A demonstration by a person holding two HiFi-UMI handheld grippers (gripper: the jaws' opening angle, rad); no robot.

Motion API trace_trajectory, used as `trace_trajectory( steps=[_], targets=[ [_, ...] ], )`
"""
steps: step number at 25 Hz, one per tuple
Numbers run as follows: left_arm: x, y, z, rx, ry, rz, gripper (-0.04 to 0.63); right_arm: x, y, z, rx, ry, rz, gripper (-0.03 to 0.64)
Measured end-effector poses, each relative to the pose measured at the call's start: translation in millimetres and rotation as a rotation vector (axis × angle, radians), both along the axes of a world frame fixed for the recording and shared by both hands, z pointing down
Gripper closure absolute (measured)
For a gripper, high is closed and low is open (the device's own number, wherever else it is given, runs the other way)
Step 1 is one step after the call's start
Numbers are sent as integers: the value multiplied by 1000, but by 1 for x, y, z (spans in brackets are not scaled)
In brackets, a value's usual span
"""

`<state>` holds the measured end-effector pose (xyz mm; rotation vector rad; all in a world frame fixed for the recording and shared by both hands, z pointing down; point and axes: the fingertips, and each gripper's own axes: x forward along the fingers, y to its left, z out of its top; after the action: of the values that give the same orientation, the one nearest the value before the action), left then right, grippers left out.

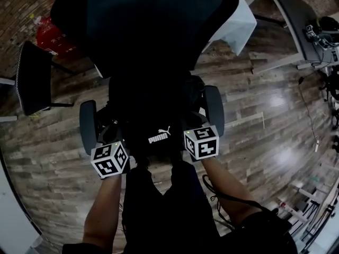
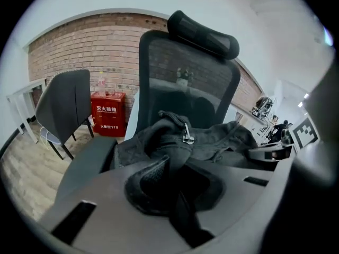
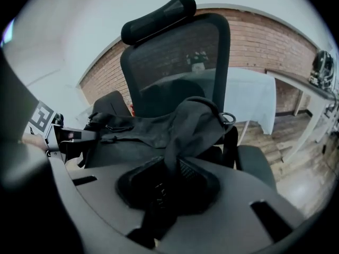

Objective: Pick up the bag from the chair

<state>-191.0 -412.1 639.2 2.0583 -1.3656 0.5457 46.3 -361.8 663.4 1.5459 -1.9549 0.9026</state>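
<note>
A black bag (image 1: pixel 153 107) with a white logo lies on the seat of a black mesh office chair (image 1: pixel 153 20). My left gripper (image 1: pixel 119 135) is at the bag's near left corner. In the left gripper view the gripper (image 2: pixel 175 180) is shut on a fold of the bag (image 2: pixel 212 136), near a metal zip pull (image 2: pixel 187 137). My right gripper (image 1: pixel 189 123) is at the near right corner. In the right gripper view the gripper (image 3: pixel 169 176) is shut on a dark strap that rises to the bag (image 3: pixel 153 128). The chair's backrest (image 2: pixel 185 73) (image 3: pixel 180 57) stands behind.
The chair's armrests (image 1: pixel 88 126) (image 1: pixel 214 109) flank the bag. A red fire box (image 1: pixel 50 36) (image 2: pixel 108 112) and a second dark chair (image 1: pixel 33 78) (image 2: pixel 66 102) stand left by the brick wall. A white-draped table (image 1: pixel 238 25) (image 3: pixel 249 97) is right, and a desk with gear (image 1: pixel 318 36) farther right.
</note>
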Motion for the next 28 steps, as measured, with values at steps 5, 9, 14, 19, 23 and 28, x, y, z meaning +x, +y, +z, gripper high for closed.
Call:
trace_trajectory(
  steps=[5,9,14,19,23,28],
  targets=[
    [-2,-8,-49,78,24,-6,557,-2,-9,-48,71,-4,-18,549],
    [-4,-10,-88,135,46,-21,557,-3,-13,-90,124,0,-28,549],
    [-7,-16,-132,201,79,-25,557,-5,-18,-139,192,13,-42,549],
    [-9,-21,-173,269,97,-27,557,-8,-23,-180,250,25,-48,549],
    [-8,-23,-199,303,104,-26,557,-7,-25,-208,284,36,-41,549],
    [-7,-22,-231,350,141,-20,558,-4,-27,-249,349,54,-35,551]
  ],
)
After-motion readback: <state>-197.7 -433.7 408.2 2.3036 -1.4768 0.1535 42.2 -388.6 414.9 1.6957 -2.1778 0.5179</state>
